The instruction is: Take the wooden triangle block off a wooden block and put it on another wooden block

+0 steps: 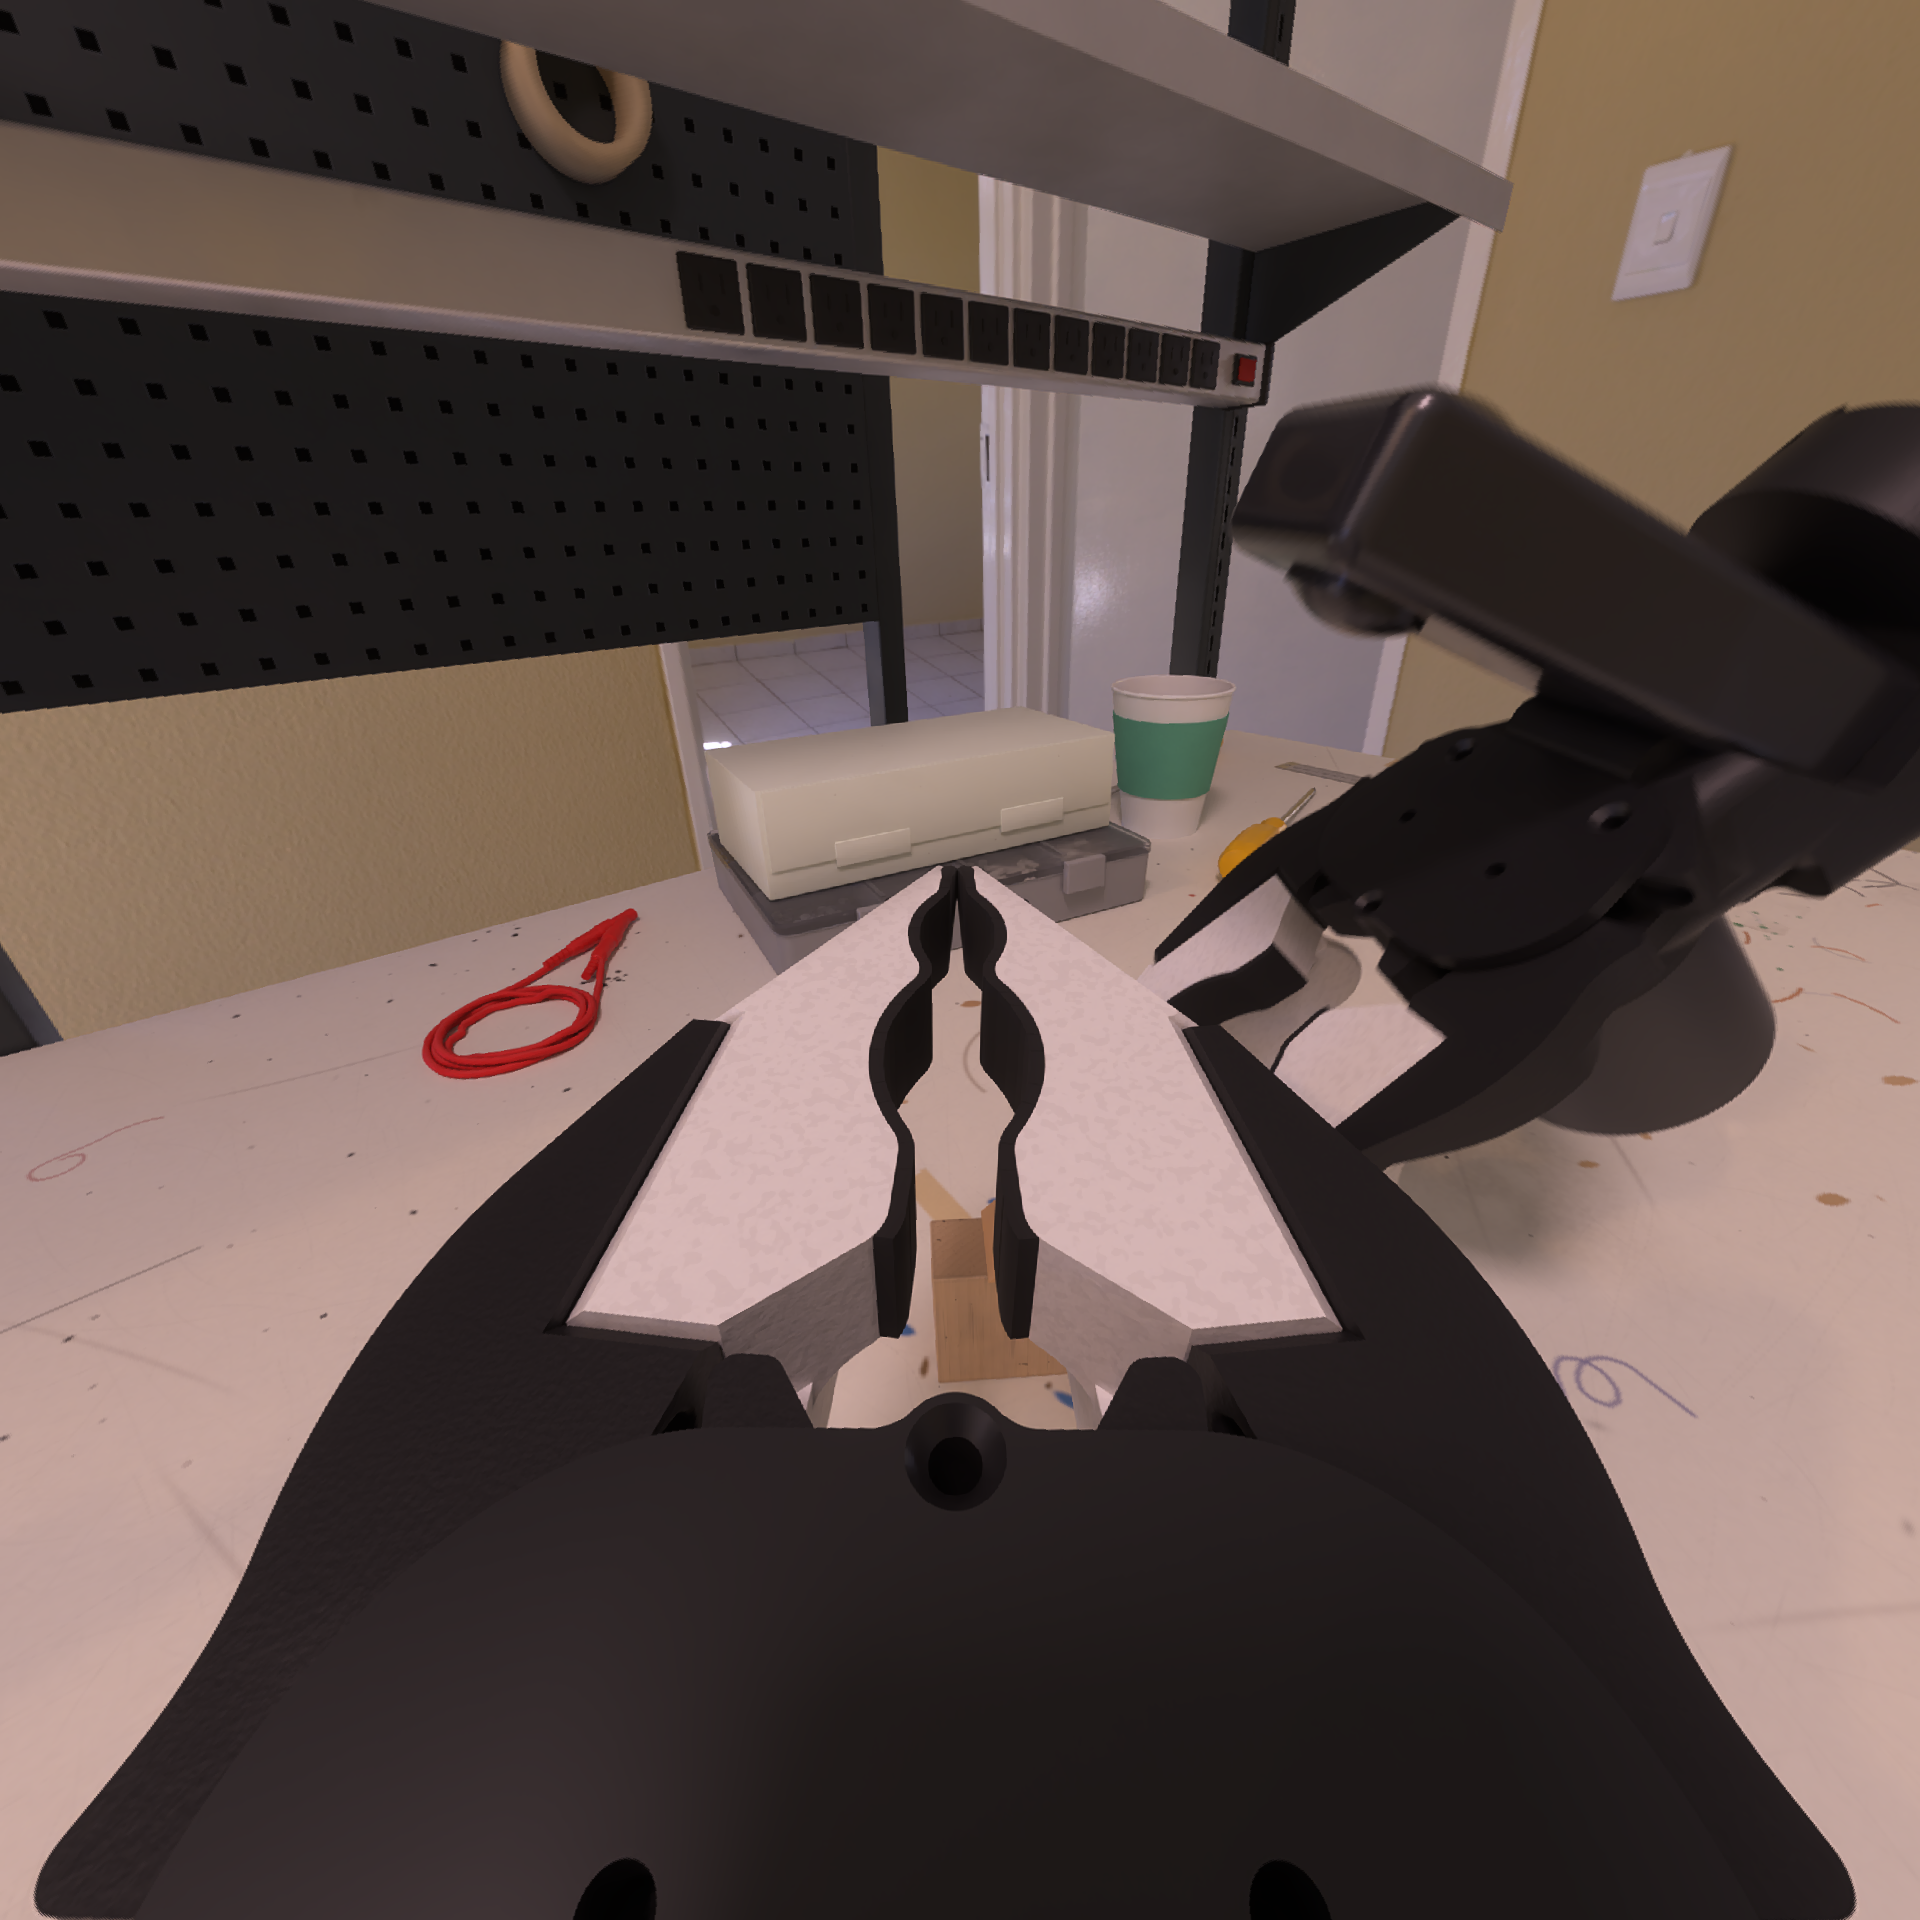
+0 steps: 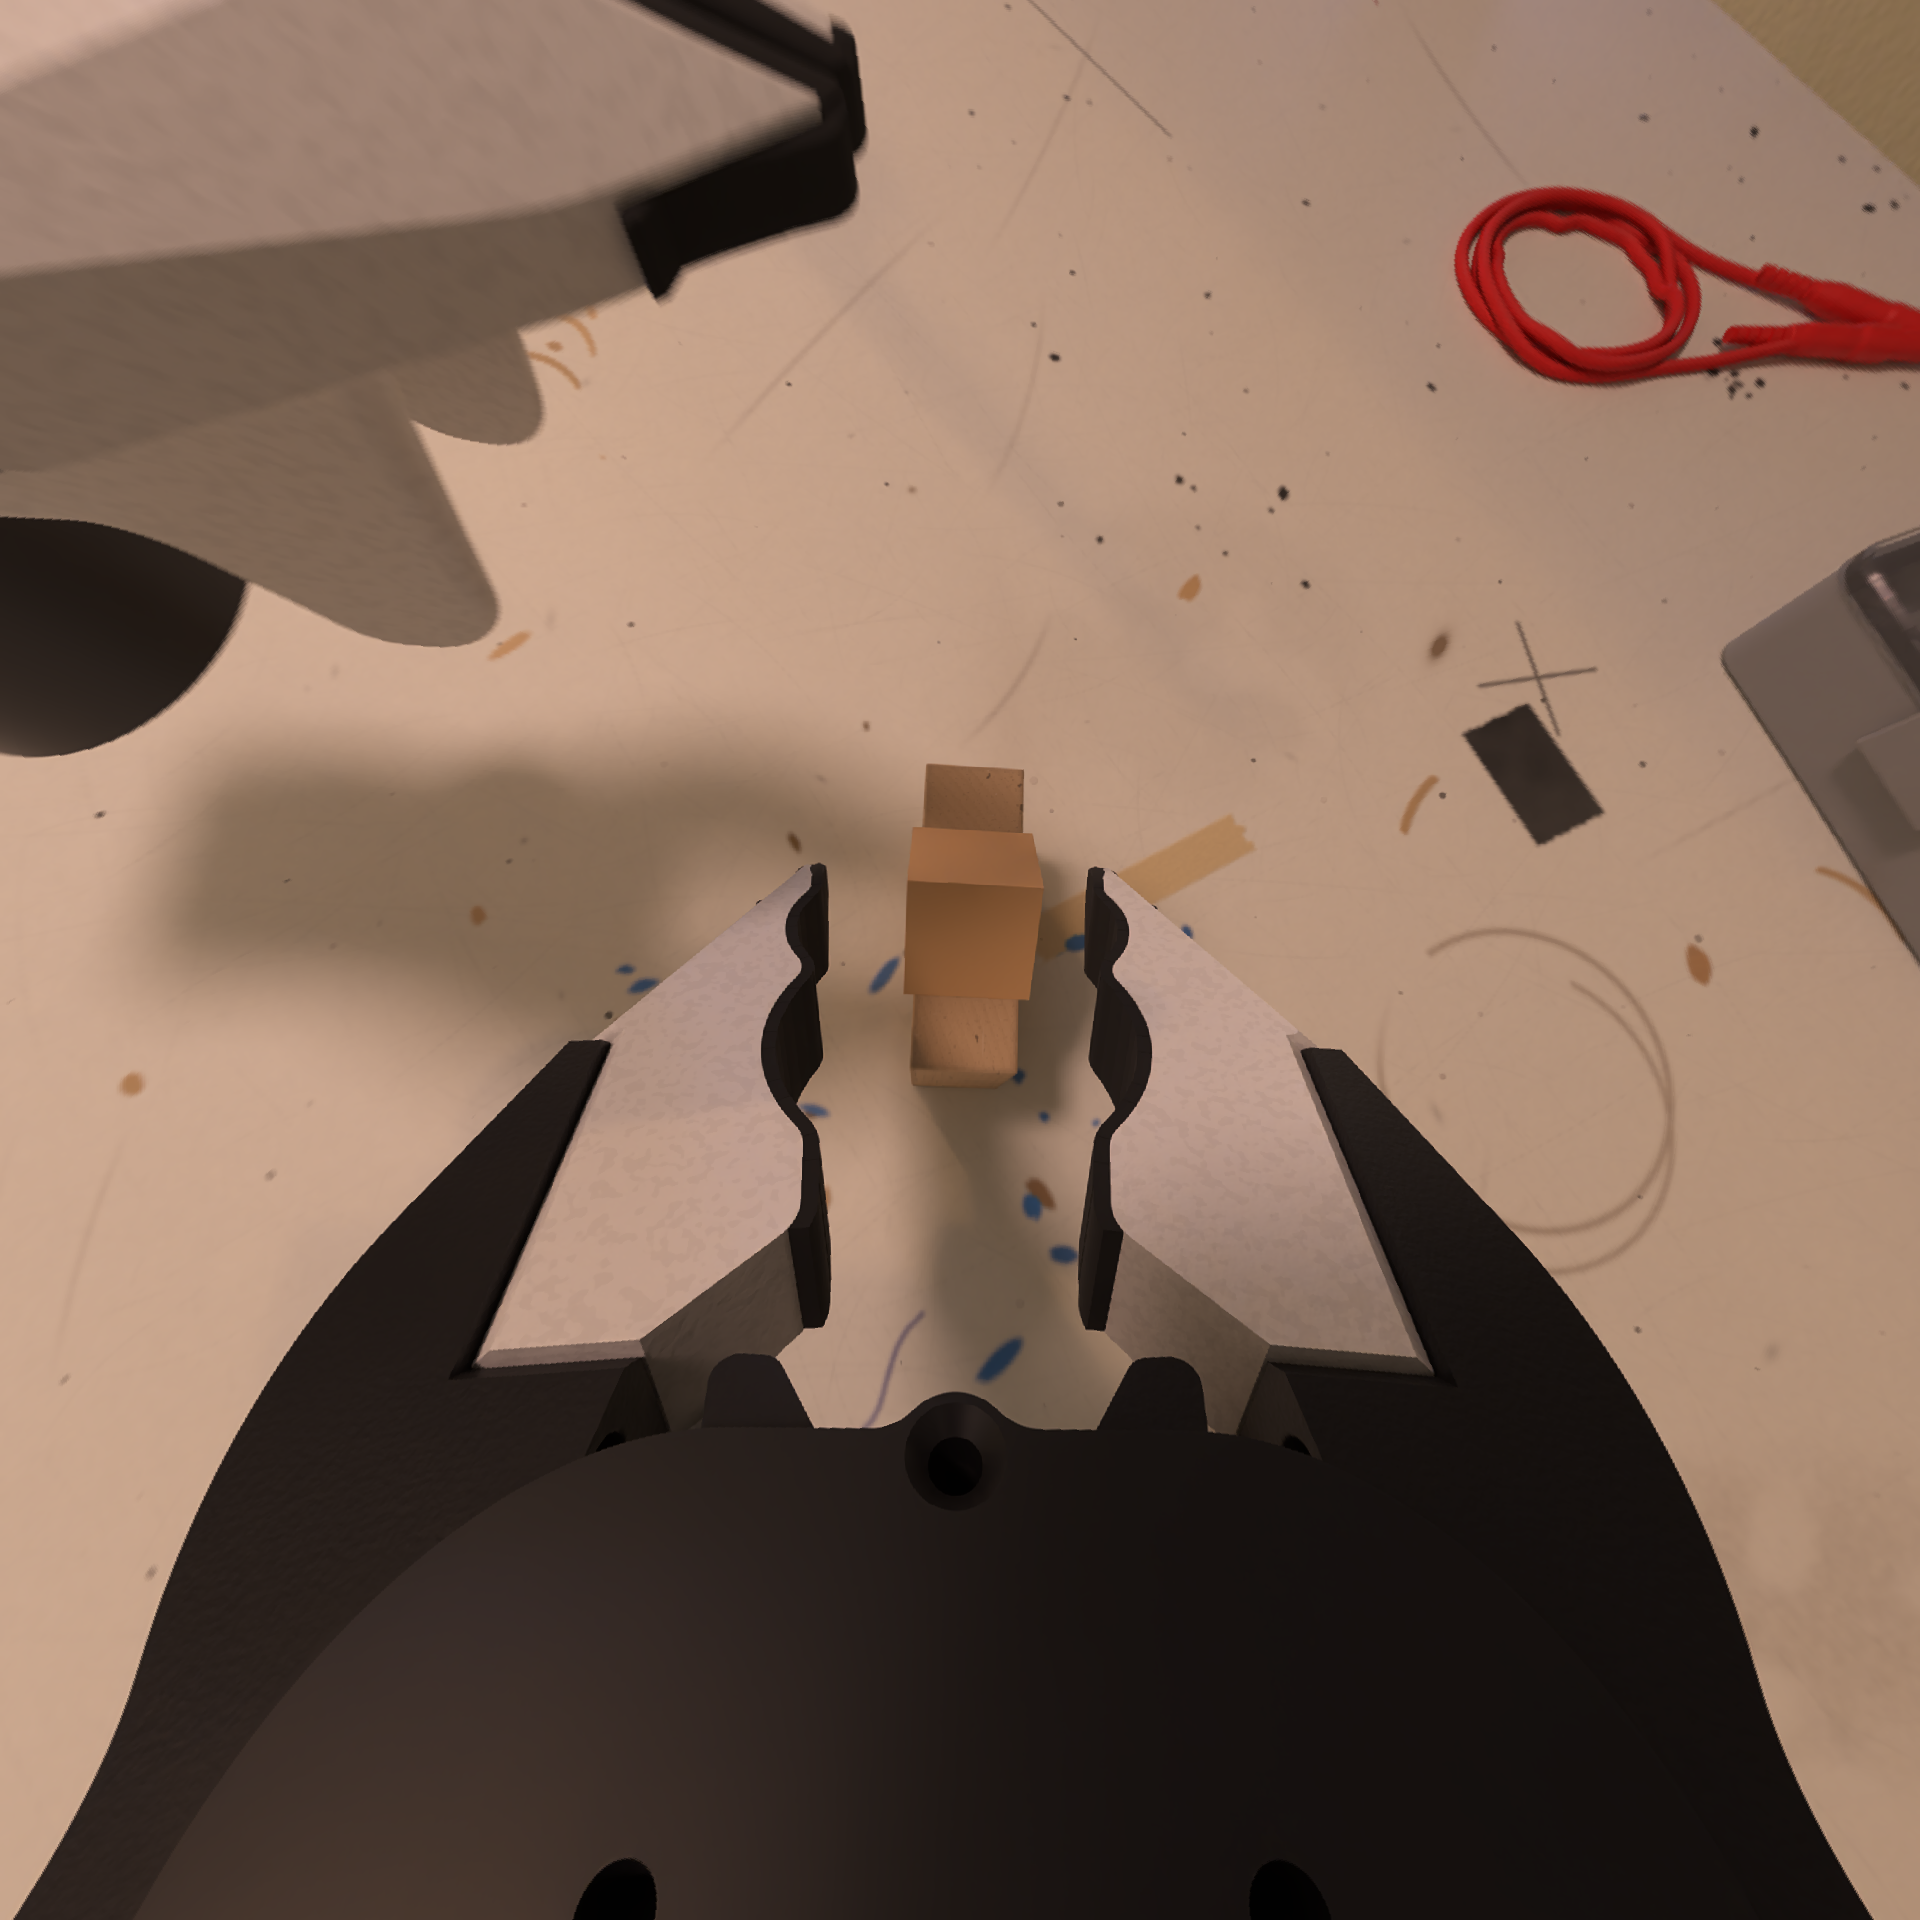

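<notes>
In the right wrist view a darker wooden piece (image 2: 971, 914), the triangle block, sits on a long pale wooden block (image 2: 964, 1039) lying on the table (image 2: 727, 623). Its triangular shape does not show from this angle. My right gripper (image 2: 956, 883) is open, with its fingertips on either side of the darker piece and not touching it. My left gripper (image 1: 956, 878) is shut and empty, above the table. A strip of the pale block (image 1: 971, 1299) shows between its fingers. The left gripper also shows at the top left of the right wrist view (image 2: 810, 135), and the right gripper in the left wrist view (image 1: 1226, 987).
A red coiled cable (image 2: 1579, 281) lies far right, also seen in the left wrist view (image 1: 520, 1023). A cream box (image 1: 914, 800) rests on a grey case (image 2: 1829, 707). A paper cup (image 1: 1169, 753), a yellow screwdriver (image 1: 1252, 842) and a black pegboard (image 1: 416, 499) stand behind.
</notes>
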### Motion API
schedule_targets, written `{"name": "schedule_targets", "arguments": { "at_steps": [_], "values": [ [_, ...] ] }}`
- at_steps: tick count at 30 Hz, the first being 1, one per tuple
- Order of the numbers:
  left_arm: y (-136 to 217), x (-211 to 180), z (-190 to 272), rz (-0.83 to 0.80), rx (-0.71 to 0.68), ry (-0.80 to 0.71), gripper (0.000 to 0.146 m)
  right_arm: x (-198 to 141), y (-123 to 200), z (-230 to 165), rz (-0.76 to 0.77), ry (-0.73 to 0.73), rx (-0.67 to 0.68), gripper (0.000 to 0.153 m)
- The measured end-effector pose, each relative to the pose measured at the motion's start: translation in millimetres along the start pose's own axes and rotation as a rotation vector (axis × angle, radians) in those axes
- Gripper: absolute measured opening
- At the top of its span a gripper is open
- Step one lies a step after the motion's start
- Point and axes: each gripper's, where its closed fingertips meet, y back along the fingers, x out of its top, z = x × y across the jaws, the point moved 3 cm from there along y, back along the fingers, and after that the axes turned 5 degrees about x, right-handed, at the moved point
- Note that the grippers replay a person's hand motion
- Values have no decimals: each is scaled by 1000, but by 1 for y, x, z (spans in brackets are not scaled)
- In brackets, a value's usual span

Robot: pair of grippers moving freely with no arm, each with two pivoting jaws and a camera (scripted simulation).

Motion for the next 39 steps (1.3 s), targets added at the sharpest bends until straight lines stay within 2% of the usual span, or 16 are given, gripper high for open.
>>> {"name": "schedule_targets", "arguments": {
  "at_steps": [2,4,8,12,17,23,27,30,34,39],
  "values": [
    [0,0,0,-1,-1,-1,0,-4,-7,2,-8,-14,-20,47],
    [0,0,0,-1,-3,-1,0,-7,-9,4,-13,-14,-29,27],
    [-1,-1,1,-3,-7,-2,0,-9,-1,7,7,-30,-29,27],
    [-1,-2,2,-6,-10,-6,0,-4,21,14,41,-44,-61,27],
    [-1,-4,2,-14,-12,-12,0,12,75,34,117,-64,-140,27],
    [-1,-6,3,-22,-14,-17,0,18,170,70,158,-61,-282,27],
    [-2,-7,3,-27,-14,-19,0,-2,229,95,115,-59,-409,27],
    [-2,-8,3,-31,-14,-19,0,-26,256,106,75,-45,-424,27],
    [-3,-9,4,-36,-20,-22,0,-67,259,108,38,26,-319,27],
    [-3,-11,6,-43,-29,-28,0,-113,246,111,-6,-4,-198,27]
  ]
}}
